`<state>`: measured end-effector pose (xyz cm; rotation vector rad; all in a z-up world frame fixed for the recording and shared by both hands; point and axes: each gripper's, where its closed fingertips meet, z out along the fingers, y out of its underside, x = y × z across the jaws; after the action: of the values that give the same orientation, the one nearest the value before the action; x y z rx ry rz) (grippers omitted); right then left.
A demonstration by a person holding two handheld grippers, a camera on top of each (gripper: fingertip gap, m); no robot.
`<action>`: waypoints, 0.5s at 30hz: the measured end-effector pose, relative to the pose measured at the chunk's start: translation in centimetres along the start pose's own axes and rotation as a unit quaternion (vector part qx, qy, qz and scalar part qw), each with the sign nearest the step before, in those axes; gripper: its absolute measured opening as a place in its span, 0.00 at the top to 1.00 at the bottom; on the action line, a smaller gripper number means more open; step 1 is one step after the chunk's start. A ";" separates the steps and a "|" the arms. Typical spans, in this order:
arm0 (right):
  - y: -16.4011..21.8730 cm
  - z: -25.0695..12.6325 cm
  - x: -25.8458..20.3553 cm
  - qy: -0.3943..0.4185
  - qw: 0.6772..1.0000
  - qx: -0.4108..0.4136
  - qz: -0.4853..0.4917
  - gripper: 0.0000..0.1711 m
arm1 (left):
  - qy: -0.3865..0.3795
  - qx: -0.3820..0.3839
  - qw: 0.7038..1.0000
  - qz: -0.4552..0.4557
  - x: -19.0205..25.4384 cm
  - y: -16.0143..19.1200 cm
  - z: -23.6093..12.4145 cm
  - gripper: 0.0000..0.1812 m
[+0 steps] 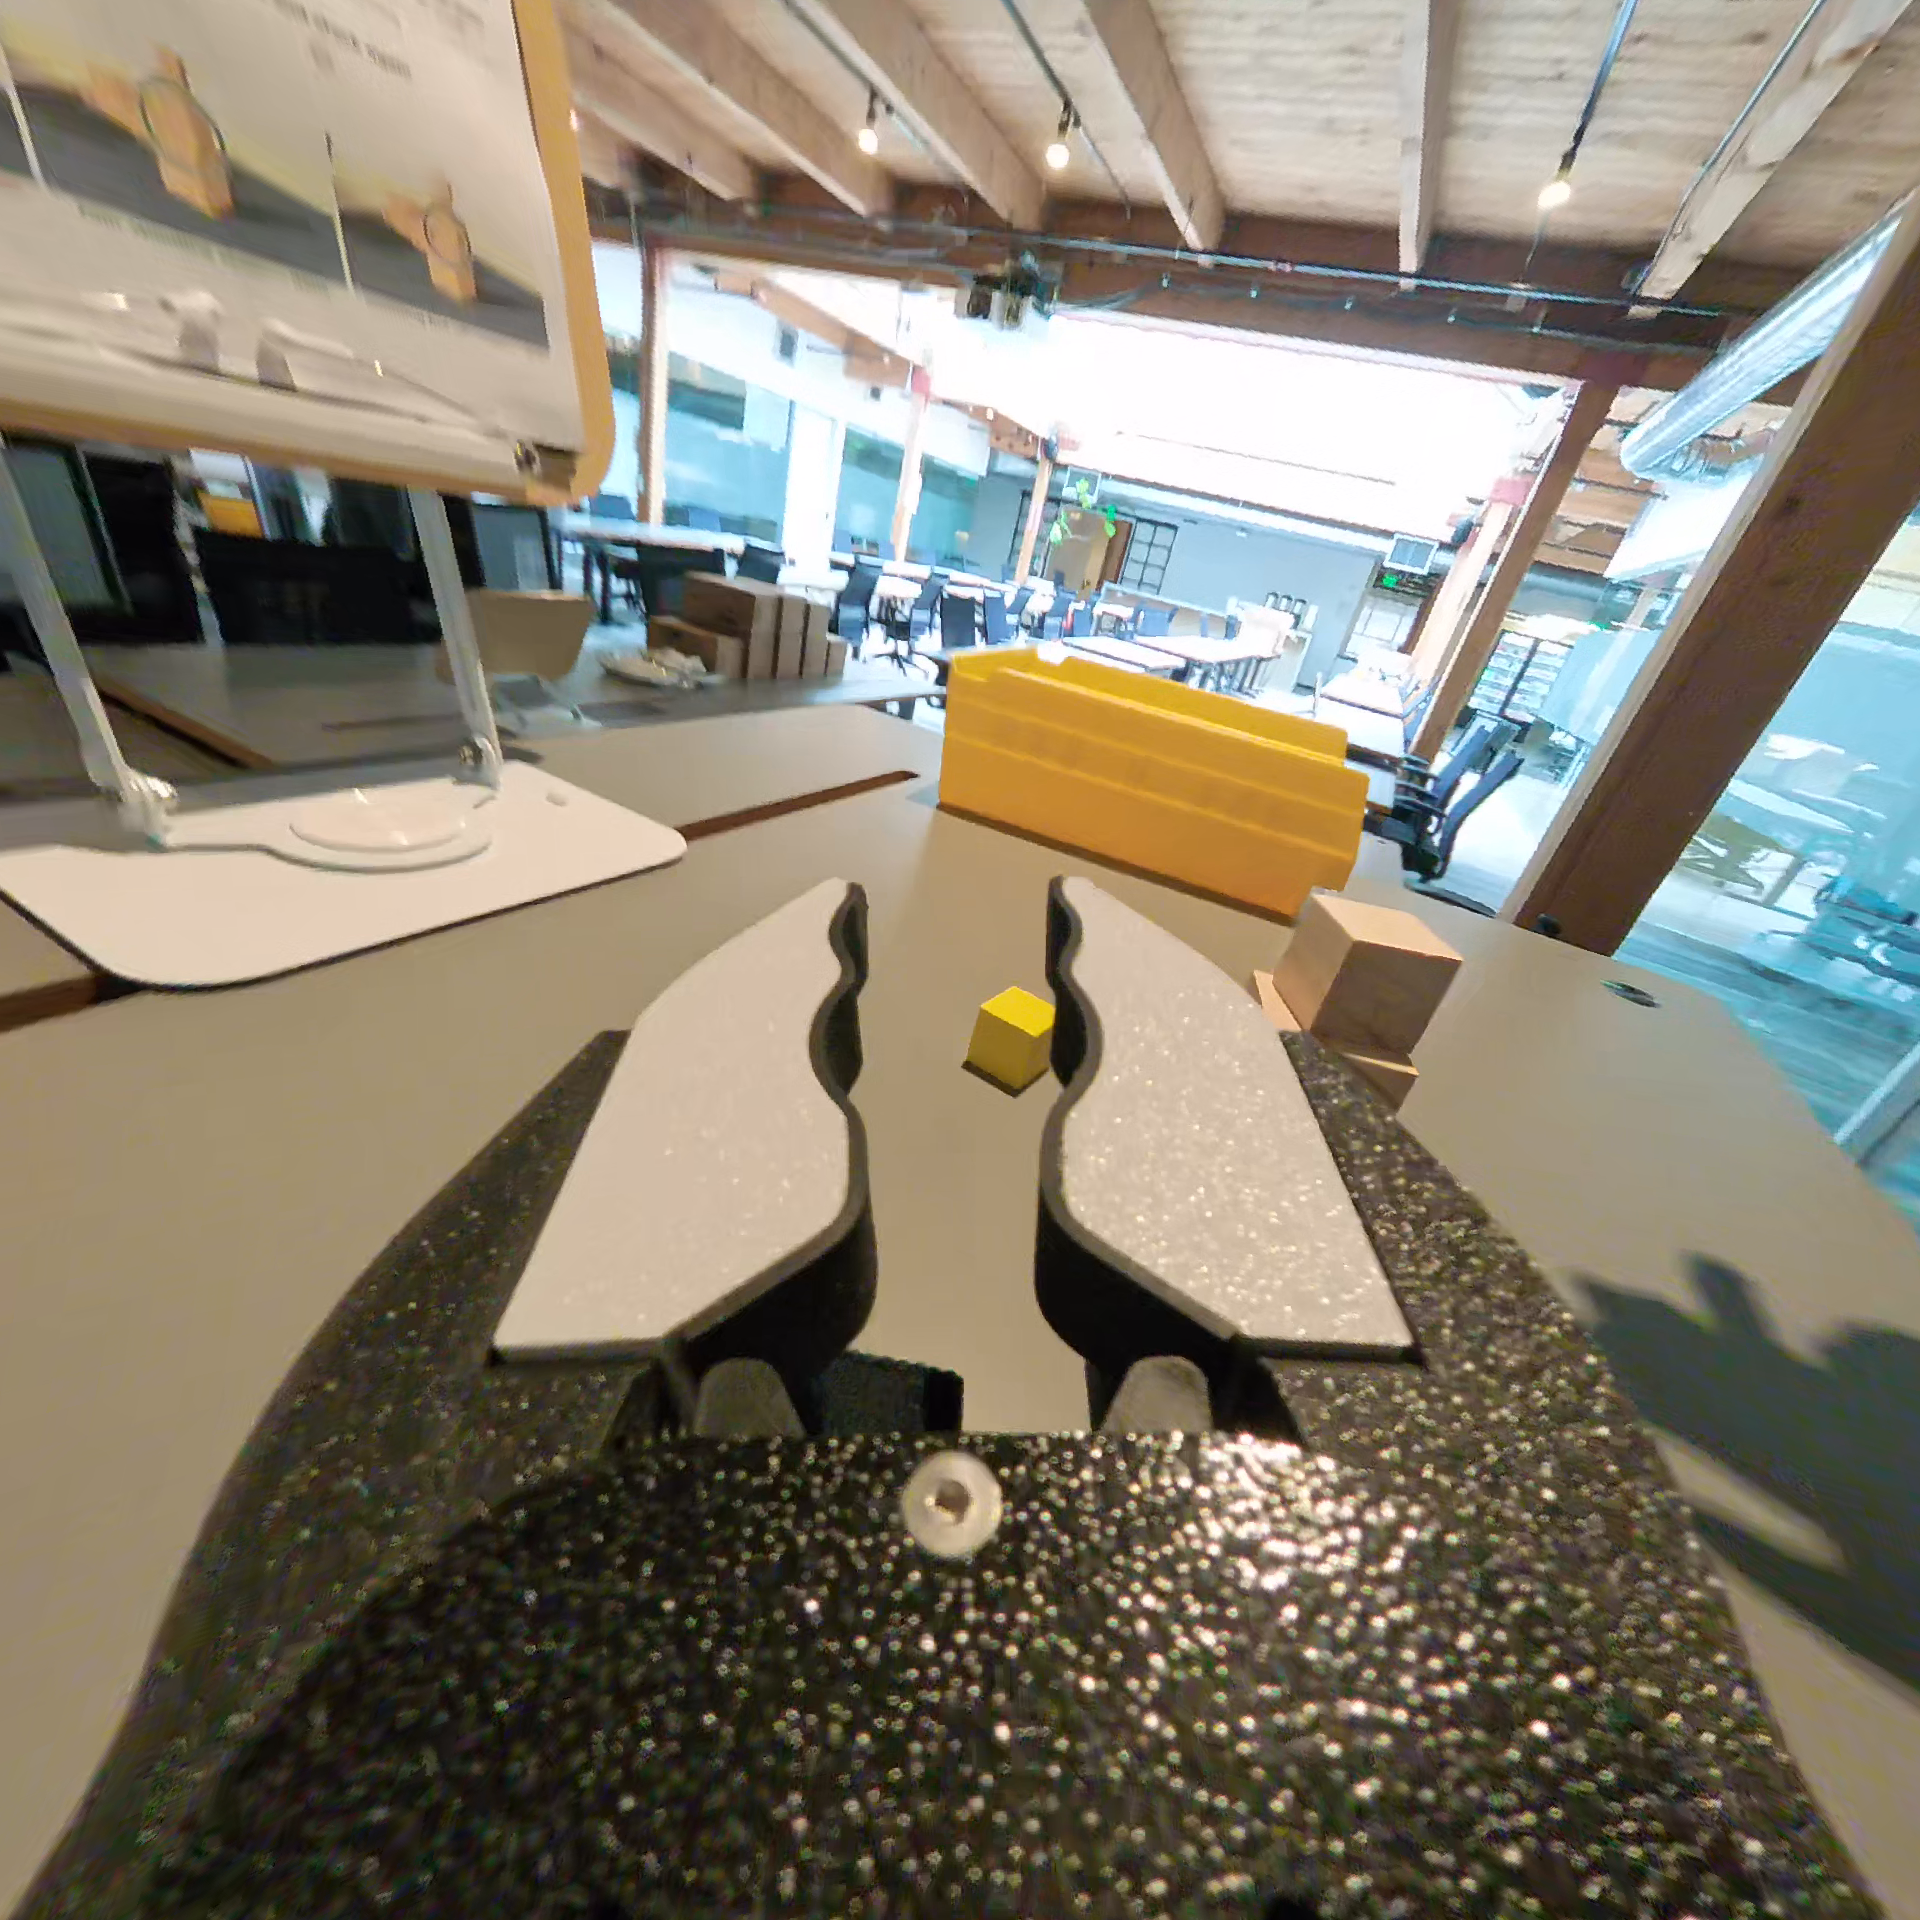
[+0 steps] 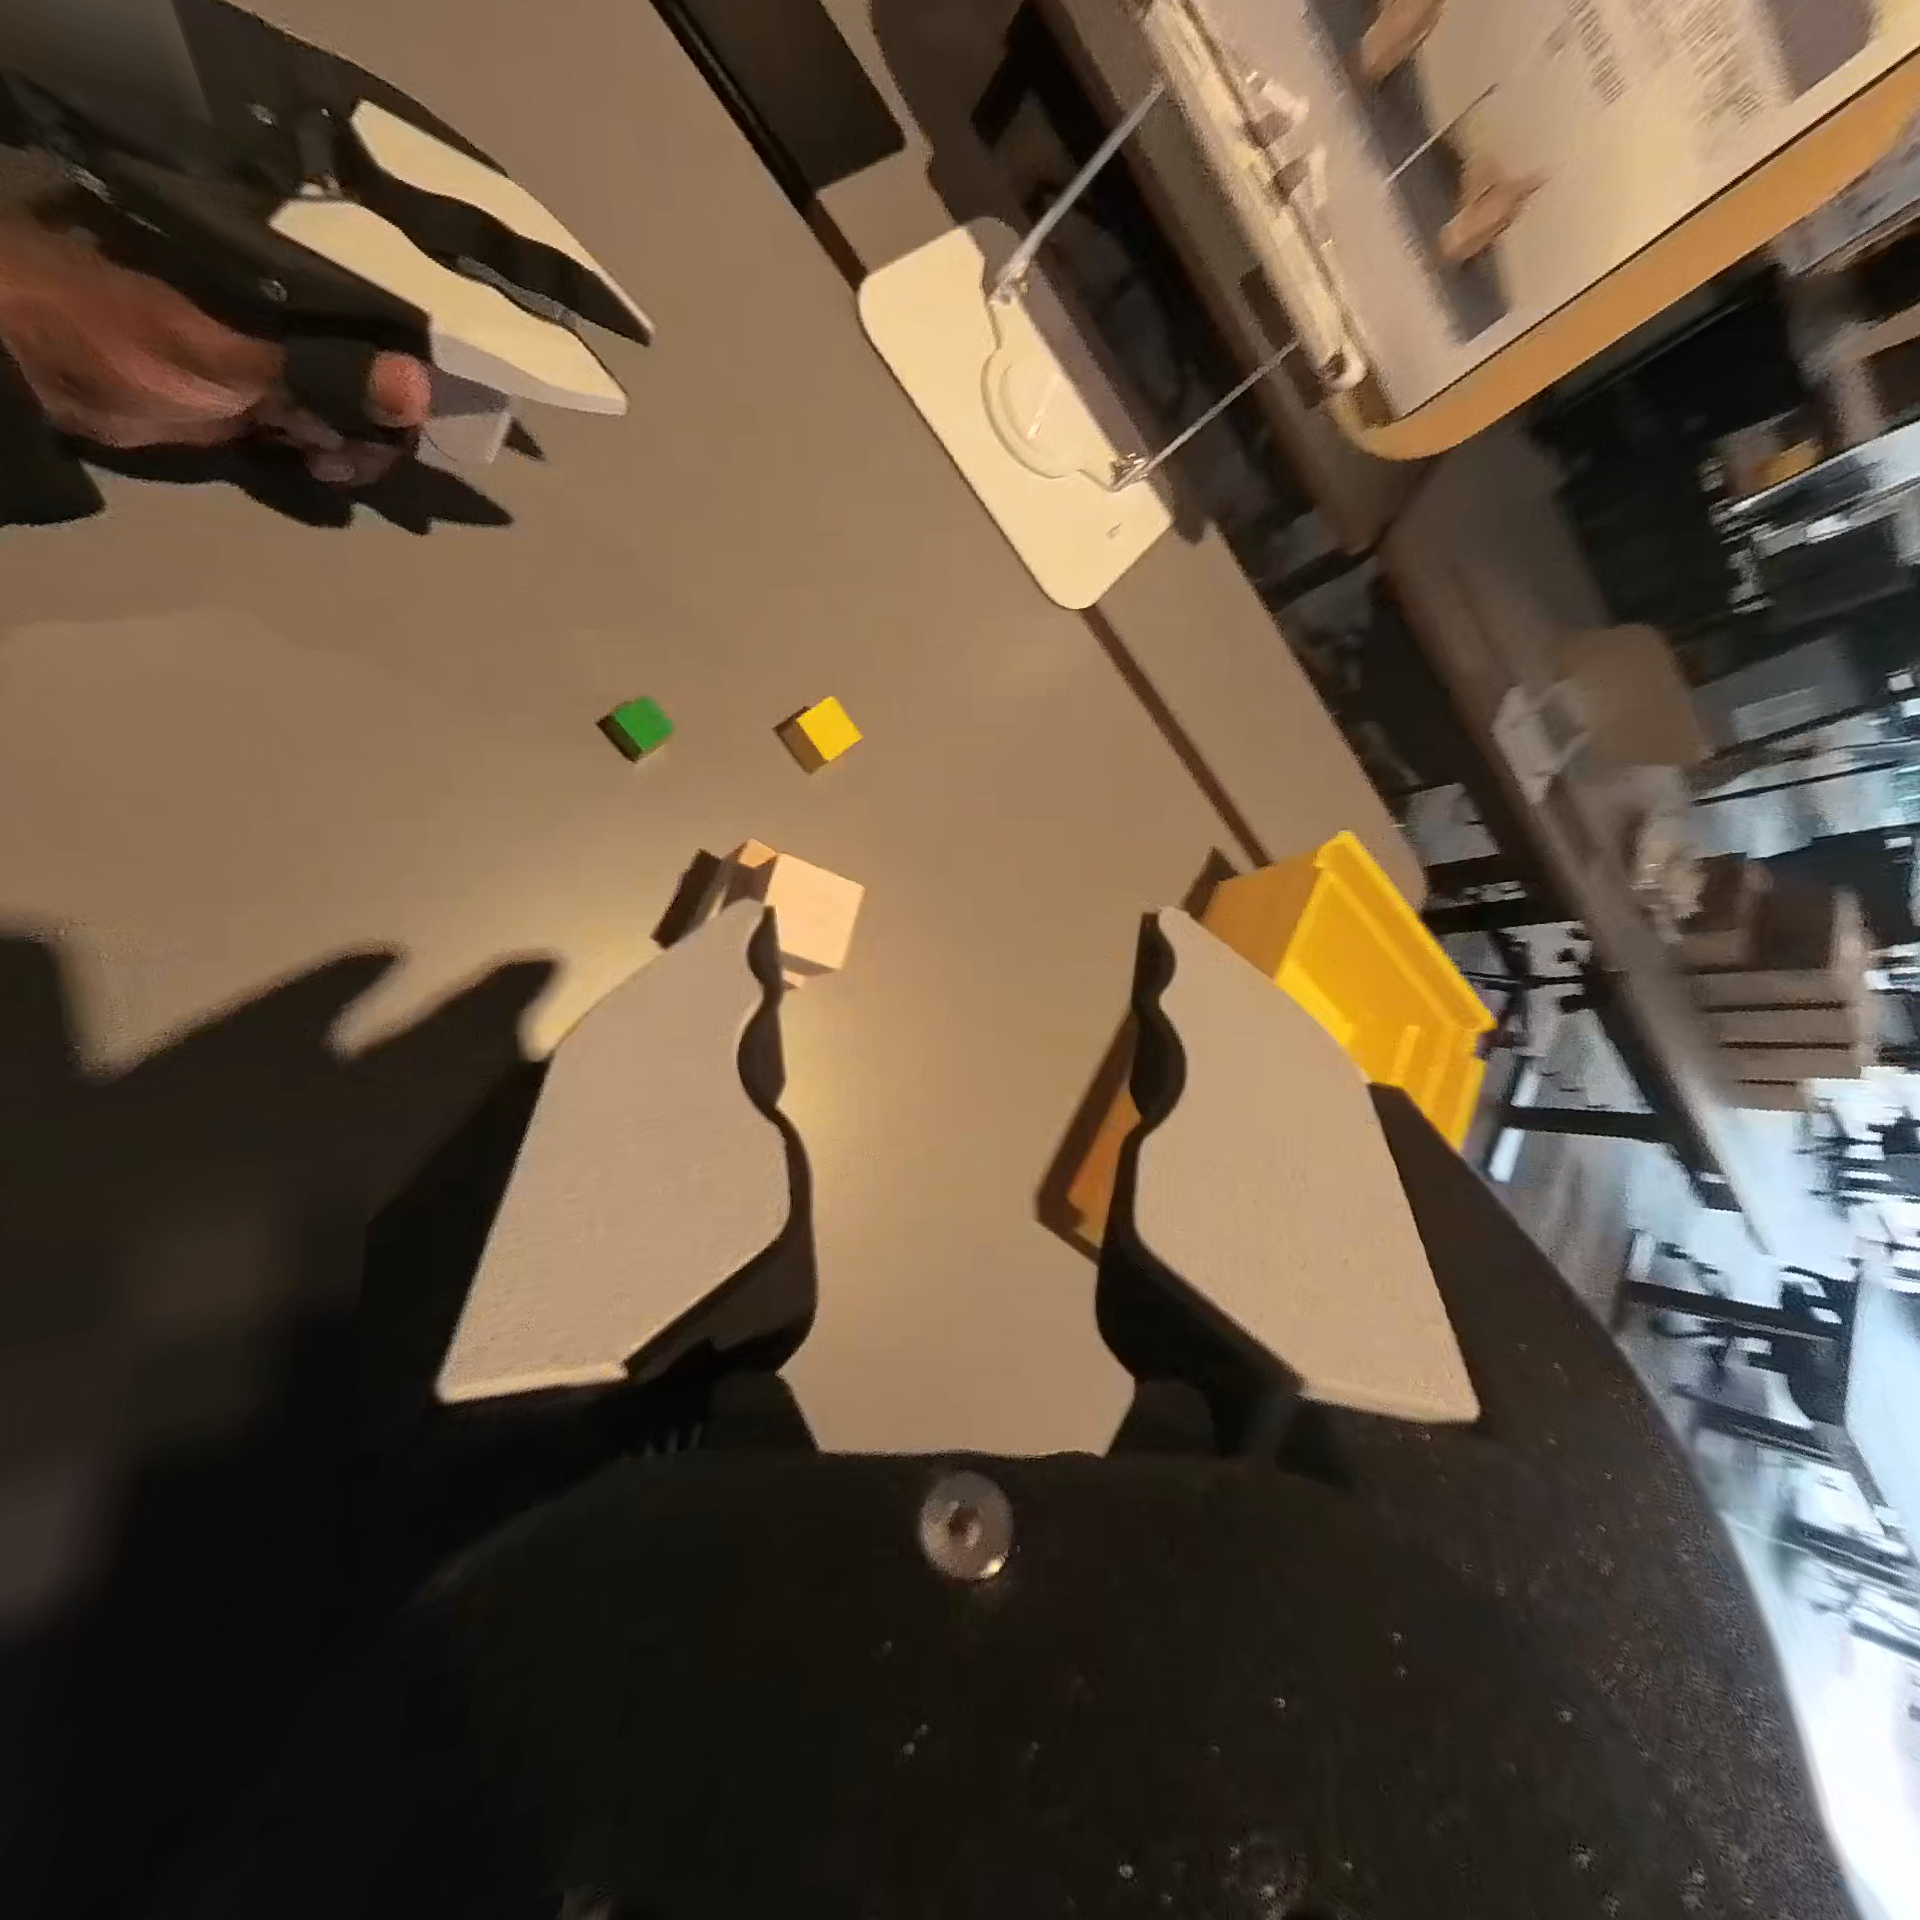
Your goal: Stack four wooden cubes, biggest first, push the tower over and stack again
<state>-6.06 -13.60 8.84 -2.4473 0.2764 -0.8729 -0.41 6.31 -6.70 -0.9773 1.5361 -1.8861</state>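
A small yellow cube (image 1: pixel 1008 1039) sits on the grey table (image 1: pixel 312 1143), ahead of my left gripper (image 1: pixel 956 914) and in line with the gap between its open, empty jaws. A large bare wooden cube (image 1: pixel 1361 977) stands to the right, with a smaller wooden cube (image 1: pixel 1387 1075) against it. In the right wrist view, my right gripper (image 2: pixel 956 935) is open and empty above the table. The large wooden cube (image 2: pixel 816 920) is at its left fingertip, with a smaller one (image 2: pixel 750 868) beside it. A green cube (image 2: pixel 636 725) and the yellow cube (image 2: pixel 821 732) lie farther off.
A yellow plastic bin (image 1: pixel 1143 790) stands at the table's far right, and shows by my right finger (image 2: pixel 1351 966). A white stand base (image 1: pixel 343 862) with clear legs holds a tilted sign board (image 1: pixel 291 208) at the left. The hand-held left gripper (image 2: pixel 623 358) shows at upper left. There is about 25 cm between the tips of the two grippers. Measured from the fingertips, the green cube (image 2: pixel 636 725) is 12 cm or so from the left gripper and 25 cm from the right.
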 end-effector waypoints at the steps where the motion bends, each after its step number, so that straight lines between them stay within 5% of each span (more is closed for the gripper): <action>1: -0.5 -1.2 0.3 0.013 1.000 -0.002 -0.013 0.62 | -0.003 0.013 1.000 0.013 0.1 -0.3 -0.2 0.82; 6: -3.7 -5.9 0.0 0.052 0.996 -0.013 -0.076 0.63 | -0.052 0.082 0.992 0.077 -0.5 -2.0 -1.2 0.82; 15: -5.0 -7.3 -2.2 0.038 0.994 -0.002 -0.105 0.64 | -0.078 0.052 0.989 0.118 -1.3 -1.4 0.0 0.82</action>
<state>-12.31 -11.55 15.19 -2.4818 0.0464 -1.0560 0.41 7.60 -5.63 -0.8360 1.3814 -1.6671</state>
